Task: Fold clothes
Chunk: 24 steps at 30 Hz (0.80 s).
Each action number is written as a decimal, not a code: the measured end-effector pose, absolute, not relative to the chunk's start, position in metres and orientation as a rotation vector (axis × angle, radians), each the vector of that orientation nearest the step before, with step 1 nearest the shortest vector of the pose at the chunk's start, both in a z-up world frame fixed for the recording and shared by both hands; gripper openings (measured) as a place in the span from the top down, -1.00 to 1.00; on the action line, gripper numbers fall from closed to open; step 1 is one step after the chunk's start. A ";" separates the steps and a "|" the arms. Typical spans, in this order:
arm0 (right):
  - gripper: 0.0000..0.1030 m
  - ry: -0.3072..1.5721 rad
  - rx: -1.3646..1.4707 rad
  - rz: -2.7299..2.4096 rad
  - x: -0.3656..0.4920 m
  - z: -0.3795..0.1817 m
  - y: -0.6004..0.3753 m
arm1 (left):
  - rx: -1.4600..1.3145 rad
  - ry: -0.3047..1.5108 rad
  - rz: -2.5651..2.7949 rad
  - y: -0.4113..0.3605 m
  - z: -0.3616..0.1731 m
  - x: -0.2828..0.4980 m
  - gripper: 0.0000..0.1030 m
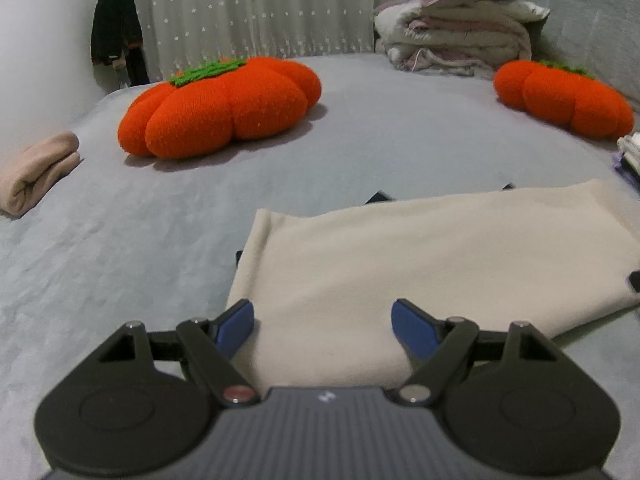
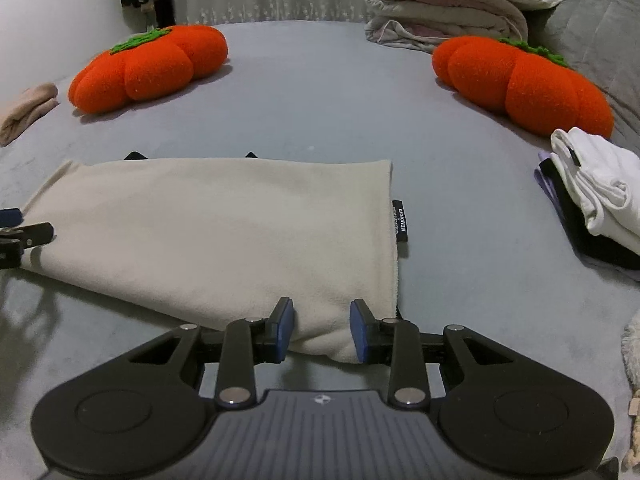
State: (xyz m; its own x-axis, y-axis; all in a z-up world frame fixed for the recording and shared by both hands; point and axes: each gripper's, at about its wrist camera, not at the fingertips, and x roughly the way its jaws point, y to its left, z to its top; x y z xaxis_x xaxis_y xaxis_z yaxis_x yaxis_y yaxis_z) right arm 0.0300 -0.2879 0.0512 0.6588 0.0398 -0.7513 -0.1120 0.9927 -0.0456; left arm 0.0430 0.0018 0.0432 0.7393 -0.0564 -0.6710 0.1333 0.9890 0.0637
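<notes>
A folded cream garment (image 2: 216,232) lies flat on the grey bed (image 2: 320,100), and everything else is placed here by reference to it. The left hand-held gripper (image 1: 322,326) hovers at the garment's near left corner with its blue pads (image 1: 236,326) spread wide, nothing pressed between them. The right hand-held gripper (image 2: 322,330) sits at the near right corner; its jaws stand partly apart with a bulge of the cream cloth between the blue pads (image 2: 285,330), and whether they pinch it I cannot tell. A black label (image 2: 399,222) sticks out from the garment's right edge. Beyond the garment, to the left, rests an orange pumpkin cushion (image 2: 148,68), and beyond to the right a second pumpkin cushion (image 2: 528,84). Further back is a pile of folded bedding (image 2: 448,4). To the right of the garment lies a stack of folded clothes (image 2: 596,200), white on top. Far left lies a rolled pink cloth (image 1: 38,172).
</notes>
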 end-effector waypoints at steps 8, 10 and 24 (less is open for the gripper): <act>0.39 0.842 -0.102 0.077 0.028 0.051 -0.285 | 0.137 0.766 -0.101 0.000 0.029 0.041 -0.64; 0.39 0.842 -0.094 0.082 0.028 0.050 -0.287 | 0.131 0.771 -0.100 0.002 0.027 0.042 -0.67; 0.39 0.842 -0.104 0.082 0.028 0.049 -0.285 | 0.121 0.775 -0.087 0.010 0.023 0.041 -0.74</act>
State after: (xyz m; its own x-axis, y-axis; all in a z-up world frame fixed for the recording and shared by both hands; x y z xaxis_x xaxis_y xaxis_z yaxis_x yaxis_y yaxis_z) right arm 0.0283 -0.2852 0.0492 0.6632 0.0309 -0.7478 -0.1133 0.9918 -0.0595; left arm 0.0406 0.0102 0.0228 0.7116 -0.0341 -0.7018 0.1231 0.9894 0.0767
